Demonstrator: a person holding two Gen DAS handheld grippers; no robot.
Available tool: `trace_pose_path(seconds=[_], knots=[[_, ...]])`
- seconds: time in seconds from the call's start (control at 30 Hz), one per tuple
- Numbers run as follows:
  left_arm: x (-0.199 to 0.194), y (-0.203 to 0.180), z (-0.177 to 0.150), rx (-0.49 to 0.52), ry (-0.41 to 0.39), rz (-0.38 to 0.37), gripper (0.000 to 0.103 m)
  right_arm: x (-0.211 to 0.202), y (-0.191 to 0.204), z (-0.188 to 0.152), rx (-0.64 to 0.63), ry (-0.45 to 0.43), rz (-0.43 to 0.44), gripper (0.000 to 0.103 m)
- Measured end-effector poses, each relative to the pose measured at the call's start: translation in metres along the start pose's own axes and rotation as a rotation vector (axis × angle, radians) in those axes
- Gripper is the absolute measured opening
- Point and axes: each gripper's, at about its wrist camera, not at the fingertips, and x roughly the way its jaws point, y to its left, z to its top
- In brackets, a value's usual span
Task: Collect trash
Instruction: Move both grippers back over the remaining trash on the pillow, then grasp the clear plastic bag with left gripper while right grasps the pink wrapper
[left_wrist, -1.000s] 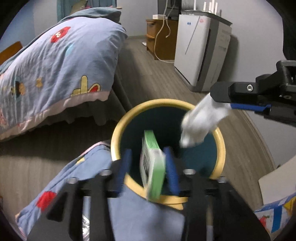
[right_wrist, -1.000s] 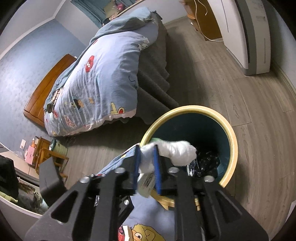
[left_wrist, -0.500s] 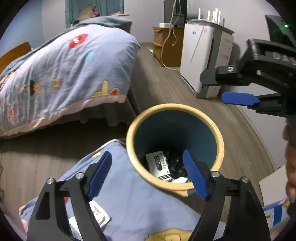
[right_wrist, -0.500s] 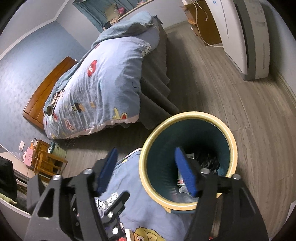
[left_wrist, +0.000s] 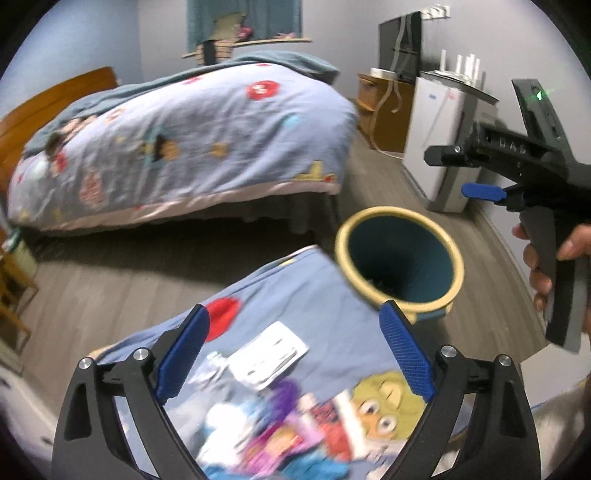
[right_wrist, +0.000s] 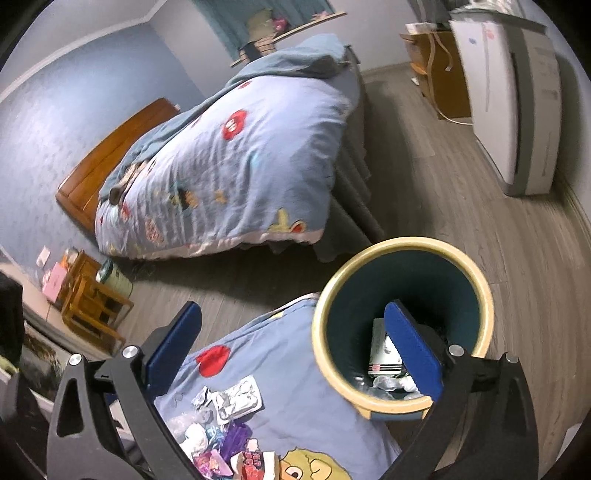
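Both tongs have just been spreading and stand released, nothing between their blue pads. The left tongs (left_wrist: 291, 354) hover over the near bed's blue cartoon-print quilt (left_wrist: 332, 306), and right between their pads lies the flat white foil blister pack (left_wrist: 267, 354), long axis running diagonally toward the round teal bin with the cream rim (left_wrist: 399, 258) at the quilt's far right corner. More crumpled wrappers (right_wrist: 207, 439) sit closer in, toward the quilt's near edge. The right tongs (right_wrist: 291, 354) straddle the bin's rim; a white box (right_wrist: 380, 343) and a wad lie inside. I'd call the left hand nearer the pack, pitched steeply down at it. The right hand (left_wrist: 546, 266) grips its handle off to the side, above the bin.
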Motion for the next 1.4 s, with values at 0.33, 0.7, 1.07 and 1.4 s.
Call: trace_pose_path(seconds=[0.33, 0.7, 1.07, 1.4], knots=[[-0.044, 0.075, -0.067, -0.121, 0.009, 0.125, 0.093, 0.018, 0.064, -0.063, -0.123, 0.144, 0.031, 0.098], [-0.032, 0.136, -0.095, -0.21, 0.052, 0.201, 0.093, 0.043, 0.093, -0.131, -0.176, 0.31, 0.023, 0.098], [0.011, 0.157, -0.113, -0.214, 0.181, 0.212, 0.093, 0.091, 0.119, -0.173, -0.248, 0.459, 0.049, 0.095], [0.053, 0.155, -0.13, -0.245, 0.295, 0.175, 0.088, 0.116, 0.135, -0.207, -0.344, 0.609, 0.076, 0.057]])
